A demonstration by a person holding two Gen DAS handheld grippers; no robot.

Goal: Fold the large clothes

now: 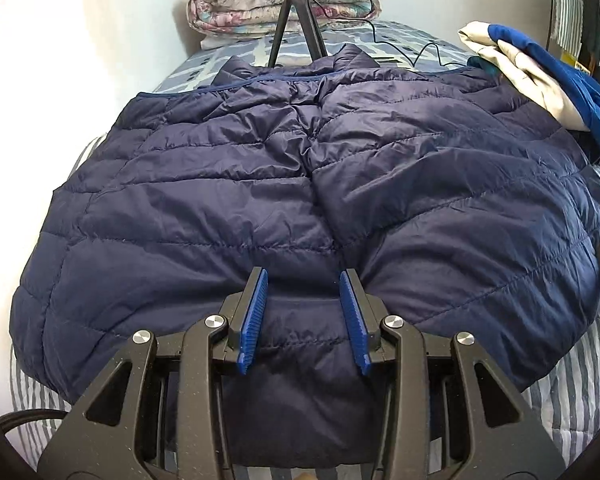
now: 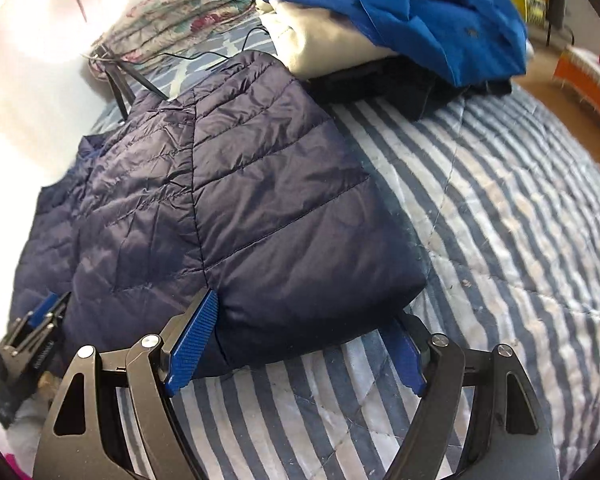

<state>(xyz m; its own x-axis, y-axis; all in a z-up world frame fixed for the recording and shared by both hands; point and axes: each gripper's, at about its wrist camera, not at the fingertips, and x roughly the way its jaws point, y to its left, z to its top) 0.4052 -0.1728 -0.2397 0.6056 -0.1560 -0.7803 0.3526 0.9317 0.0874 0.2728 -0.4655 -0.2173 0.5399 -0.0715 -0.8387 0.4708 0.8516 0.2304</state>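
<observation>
Two tongs at navy jacket [image 1: 284,184], left tongs [image 1: 305,280] gripping hem, right tongs [image 2: 312,316] wide, straddling corner

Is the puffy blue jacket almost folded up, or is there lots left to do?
Partly done. The navy jacket lies flat on the striped bed cover with its sleeves tucked out of sight, so the sides look folded in. Right now the left tool and the right tool each have the bottom hem between their fingers. Still to do: fold the hem up toward the collar.
</observation>
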